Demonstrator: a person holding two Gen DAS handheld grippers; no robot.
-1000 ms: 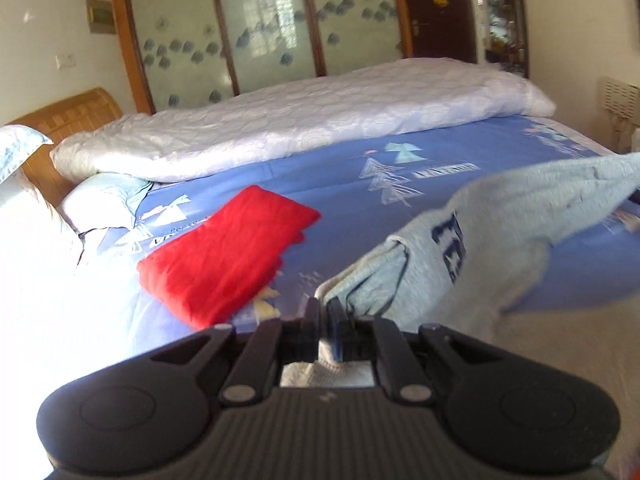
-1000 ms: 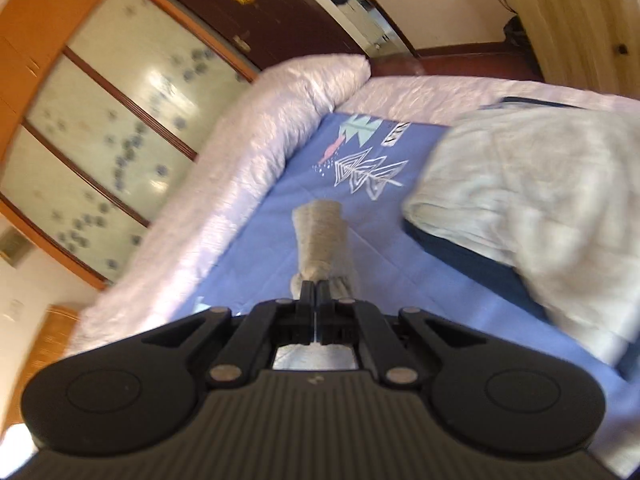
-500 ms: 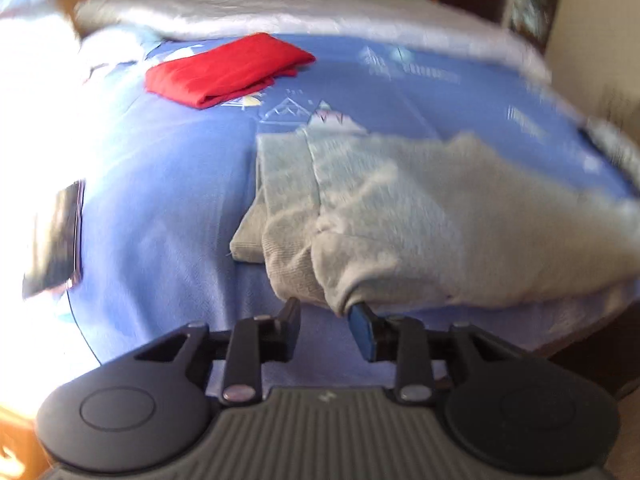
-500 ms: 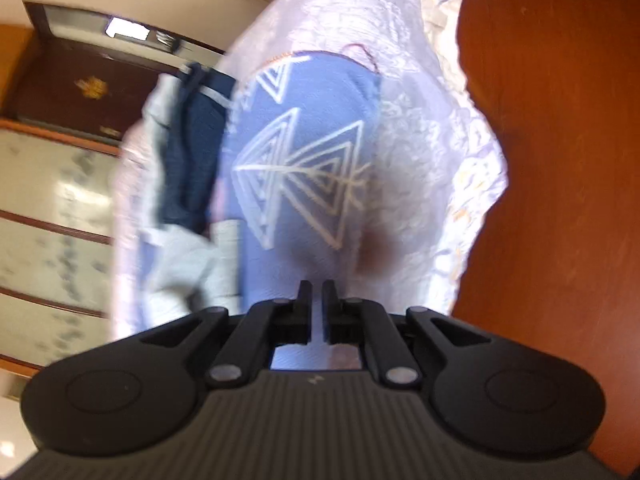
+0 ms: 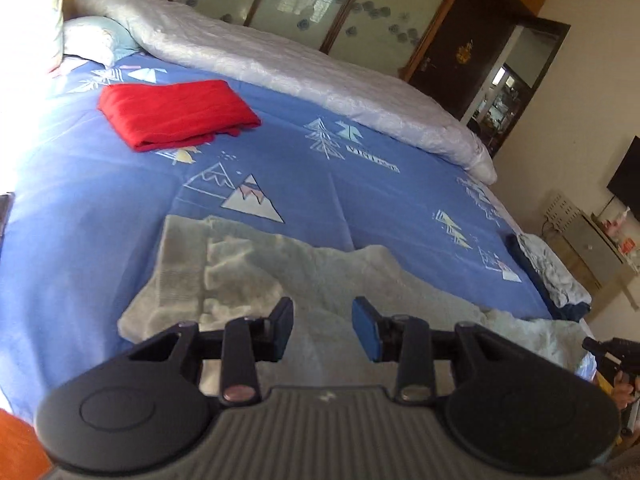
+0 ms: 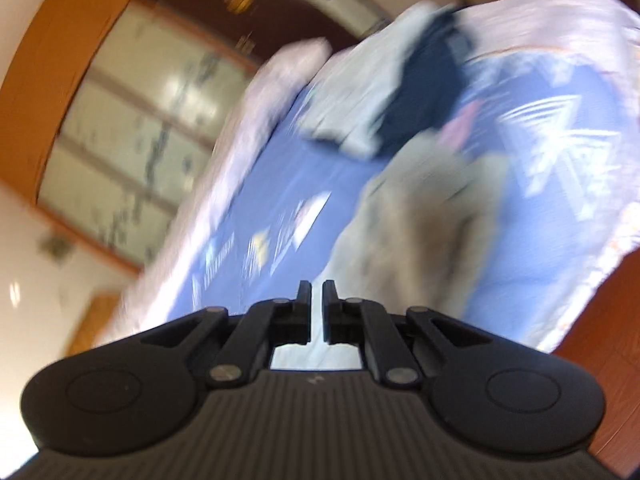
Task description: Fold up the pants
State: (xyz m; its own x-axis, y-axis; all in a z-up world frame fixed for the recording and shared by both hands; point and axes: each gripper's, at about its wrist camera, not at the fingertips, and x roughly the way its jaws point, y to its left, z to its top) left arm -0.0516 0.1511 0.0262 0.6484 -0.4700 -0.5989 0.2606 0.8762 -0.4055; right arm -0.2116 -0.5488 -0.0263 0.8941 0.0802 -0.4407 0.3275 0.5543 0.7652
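The grey pants lie flat along the near edge of the blue bedsheet, with the folded cuffs at the left. My left gripper hovers just over them. Its jaws are opening and nothing is pressed between the blue pads. In the blurred right wrist view the same grey pants stretch away ahead. My right gripper stands near their end with a narrow gap between its fingers and no cloth in it.
A folded red garment rests at the far left of the bed. A rolled white quilt runs along the far side. A pile of navy and pale clothes sits at the bed's right end. Wooden floor lies past the bed's edge.
Both grippers were shut on the lifted pants a second ago. They have let go, and the pants now lie on the bed. Both hands have dropped lower and the left wrist has rolled.
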